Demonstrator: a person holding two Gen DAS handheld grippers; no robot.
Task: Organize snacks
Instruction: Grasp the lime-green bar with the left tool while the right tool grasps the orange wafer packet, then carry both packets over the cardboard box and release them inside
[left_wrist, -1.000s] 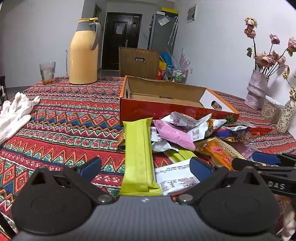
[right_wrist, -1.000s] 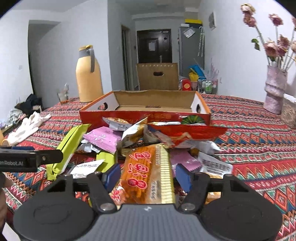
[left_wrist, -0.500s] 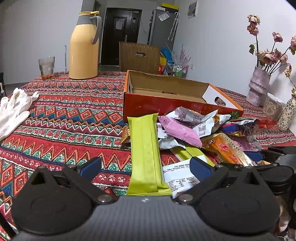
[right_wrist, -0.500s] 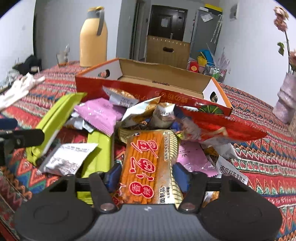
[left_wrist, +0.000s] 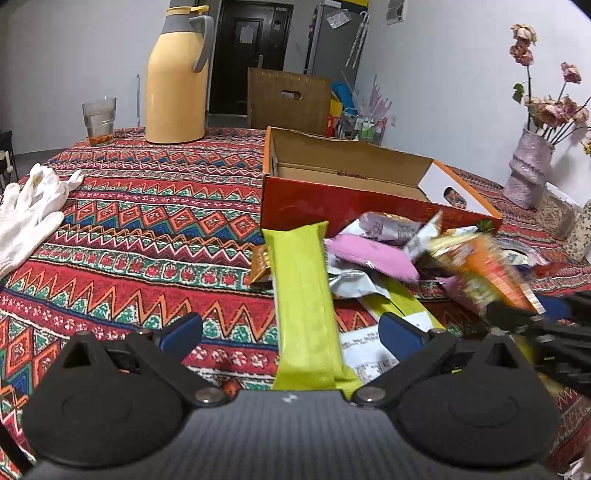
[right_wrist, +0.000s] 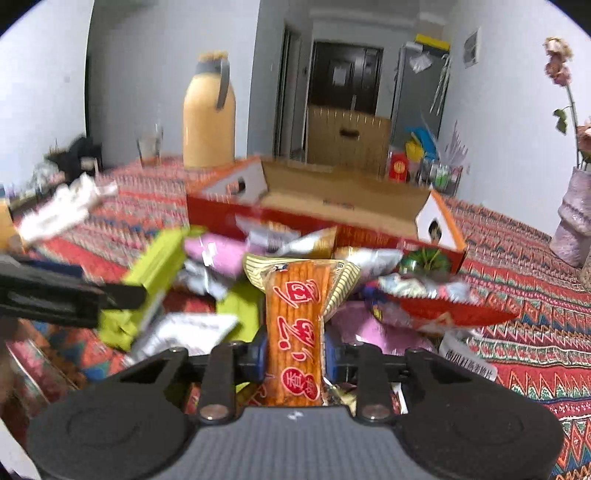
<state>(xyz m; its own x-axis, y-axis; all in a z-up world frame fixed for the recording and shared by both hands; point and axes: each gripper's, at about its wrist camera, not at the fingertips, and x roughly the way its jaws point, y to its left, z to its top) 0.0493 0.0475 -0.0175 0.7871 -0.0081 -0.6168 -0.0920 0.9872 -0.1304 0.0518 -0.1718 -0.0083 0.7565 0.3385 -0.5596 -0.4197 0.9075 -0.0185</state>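
Cardboard box (right_wrist: 343, 195) empty; right fingers (right_wrist: 295, 352) closing on orange packet (right_wrist: 295, 321), left fingers (left_wrist: 290, 332) open.

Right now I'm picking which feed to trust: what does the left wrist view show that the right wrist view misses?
Only the left wrist view: the open left hand-held gripper straddling the green packet.

Only the right wrist view: the right hand-held gripper, jaws closing, pinching the orange packet.

Both: the empty-looking cardboard box, the yellow flask, and the snack pile.
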